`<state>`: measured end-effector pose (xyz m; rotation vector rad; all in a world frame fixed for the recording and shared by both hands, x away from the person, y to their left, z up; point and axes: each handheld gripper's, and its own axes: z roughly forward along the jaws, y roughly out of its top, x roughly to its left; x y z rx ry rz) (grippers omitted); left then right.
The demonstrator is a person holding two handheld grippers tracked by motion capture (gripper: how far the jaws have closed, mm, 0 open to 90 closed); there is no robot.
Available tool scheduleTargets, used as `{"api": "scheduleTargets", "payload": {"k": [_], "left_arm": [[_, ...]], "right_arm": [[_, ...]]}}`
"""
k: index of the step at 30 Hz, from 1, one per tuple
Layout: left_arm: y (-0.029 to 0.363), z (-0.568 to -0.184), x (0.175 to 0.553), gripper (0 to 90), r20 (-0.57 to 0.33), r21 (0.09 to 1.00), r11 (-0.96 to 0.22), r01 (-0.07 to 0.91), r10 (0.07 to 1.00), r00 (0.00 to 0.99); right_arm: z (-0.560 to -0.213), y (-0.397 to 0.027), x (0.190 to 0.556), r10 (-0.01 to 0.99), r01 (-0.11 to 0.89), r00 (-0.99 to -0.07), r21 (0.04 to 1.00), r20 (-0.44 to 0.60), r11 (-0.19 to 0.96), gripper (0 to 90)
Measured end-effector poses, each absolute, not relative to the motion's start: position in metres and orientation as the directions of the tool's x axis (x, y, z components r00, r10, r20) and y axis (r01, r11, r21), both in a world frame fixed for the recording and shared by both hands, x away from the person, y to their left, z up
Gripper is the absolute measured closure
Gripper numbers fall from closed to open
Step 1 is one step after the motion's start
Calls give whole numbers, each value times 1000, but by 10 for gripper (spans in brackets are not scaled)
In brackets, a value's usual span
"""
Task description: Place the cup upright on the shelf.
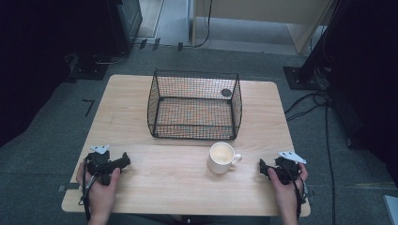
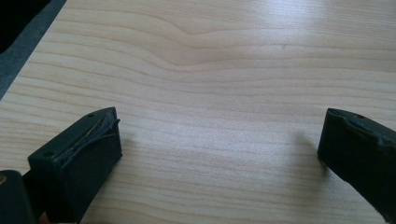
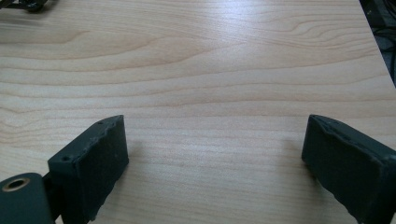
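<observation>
A cream mug [image 1: 222, 157] stands upright on the wooden table [image 1: 141, 122], handle to the right, just in front of a black wire basket [image 1: 195, 105]. The basket holds nothing but a small dark disc on its far right wall. My left gripper [image 1: 123, 162] rests near the table's front left, held by a hand, jaws wide apart over bare wood [image 2: 219, 135]. My right gripper [image 1: 264, 168] sits at the front right, to the right of the mug, also open with nothing between its fingers [image 3: 215, 154].
Grey carpet surrounds the table. Cables [image 1: 309, 105] run across the floor at the right, dark equipment [image 1: 117, 23] stands at the back left, and a wooden cabinet [image 1: 263, 18] at the back. A corner of the basket [image 3: 28, 4] shows in the right gripper view.
</observation>
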<state>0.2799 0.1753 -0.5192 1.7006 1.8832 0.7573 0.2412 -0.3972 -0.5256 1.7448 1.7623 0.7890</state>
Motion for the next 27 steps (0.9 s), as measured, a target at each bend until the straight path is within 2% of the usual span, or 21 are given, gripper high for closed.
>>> {"api": "scheduleTargets", "payload": {"k": [1, 2, 11, 27], "left_arm": [[175, -519, 280, 0, 8, 687, 71, 723, 994, -105], [174, -519, 280, 0, 9, 686, 68, 724, 995, -101], [172, -519, 280, 0, 8, 687, 69, 724, 995, -102], [172, -519, 280, 0, 8, 687, 69, 724, 995, -102]], "right_arm": [[-526, -397, 241, 999, 688, -23, 726, 30, -6, 83], [-525, -397, 239, 1000, 672, -12, 740, 26, -11, 157], [-517, -389, 232, 995, 630, -52, 775, 85, -33, 154], [-503, -352, 226, 975, 589, -202, 806, 88, 50, 174]]}}
